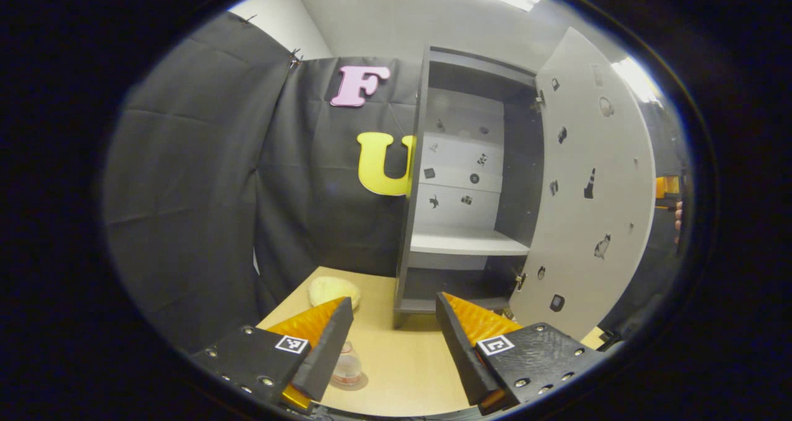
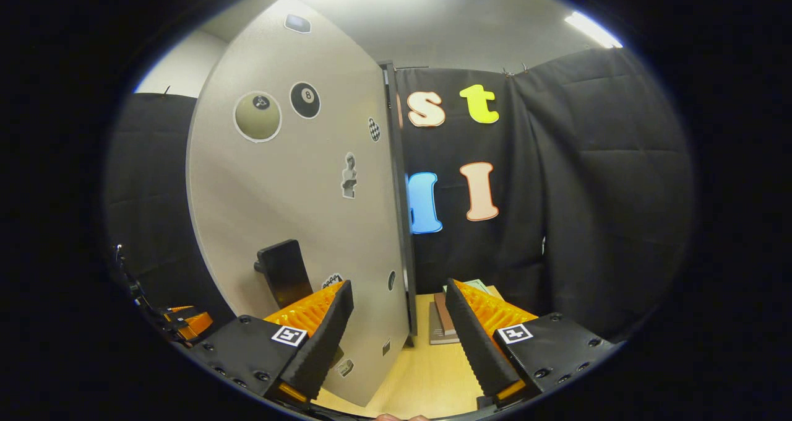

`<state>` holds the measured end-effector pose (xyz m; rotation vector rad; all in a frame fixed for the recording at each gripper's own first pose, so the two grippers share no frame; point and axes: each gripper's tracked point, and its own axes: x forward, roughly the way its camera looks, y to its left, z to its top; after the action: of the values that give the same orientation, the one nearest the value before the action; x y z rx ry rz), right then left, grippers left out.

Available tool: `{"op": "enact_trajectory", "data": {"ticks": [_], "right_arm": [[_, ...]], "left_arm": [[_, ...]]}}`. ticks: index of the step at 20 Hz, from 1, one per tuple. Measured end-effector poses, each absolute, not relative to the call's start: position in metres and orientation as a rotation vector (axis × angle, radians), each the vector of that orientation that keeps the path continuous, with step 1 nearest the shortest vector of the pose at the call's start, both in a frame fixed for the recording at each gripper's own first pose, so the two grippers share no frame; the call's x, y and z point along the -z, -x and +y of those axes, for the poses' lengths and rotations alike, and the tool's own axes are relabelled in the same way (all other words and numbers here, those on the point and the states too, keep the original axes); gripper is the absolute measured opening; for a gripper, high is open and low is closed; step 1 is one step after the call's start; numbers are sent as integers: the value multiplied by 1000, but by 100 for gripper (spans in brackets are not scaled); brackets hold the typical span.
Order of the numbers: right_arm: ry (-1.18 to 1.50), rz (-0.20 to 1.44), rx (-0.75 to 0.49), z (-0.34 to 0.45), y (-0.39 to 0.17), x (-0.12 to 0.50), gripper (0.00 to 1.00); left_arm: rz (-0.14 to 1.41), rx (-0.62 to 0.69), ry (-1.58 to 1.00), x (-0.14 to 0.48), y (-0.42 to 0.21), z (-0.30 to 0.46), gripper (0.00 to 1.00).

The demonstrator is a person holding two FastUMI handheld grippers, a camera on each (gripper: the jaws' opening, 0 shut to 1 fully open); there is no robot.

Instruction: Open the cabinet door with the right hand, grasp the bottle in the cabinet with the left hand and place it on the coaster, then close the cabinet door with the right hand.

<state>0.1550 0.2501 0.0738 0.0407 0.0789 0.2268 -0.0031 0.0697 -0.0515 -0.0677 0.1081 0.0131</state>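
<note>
Clear plastic marks the bottle, standing upright on what looks like the coaster on the desk, just beside our left tongs, which are spread and grasp nothing. We judge the placing done, leaving the closing. The cabinet stands open, its shelf bare, and the door is swung wide. Its free edge runs vertically, just left of the gap in our right tongs, which are parted and empty; the dark handle lies farther left. Right is nearer, so we'd push from there.
</note>
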Motion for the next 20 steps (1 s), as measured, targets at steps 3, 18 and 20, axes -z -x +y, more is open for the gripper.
{"op": "enact_trajectory", "data": {"ticks": [3, 18, 20], "right_arm": [[-45, 75, -235, 267, -156, -73, 96], [-19, 100, -290, 352, -175, -65, 89], [-25, 109, -325, 373, -184, -61, 96]], "left_arm": [[98, -42, 82, 52, 5, 94, 85], [118, -107, 90, 67, -9, 161, 87], [124, -119, 102, 69, -10, 170, 82]]}}
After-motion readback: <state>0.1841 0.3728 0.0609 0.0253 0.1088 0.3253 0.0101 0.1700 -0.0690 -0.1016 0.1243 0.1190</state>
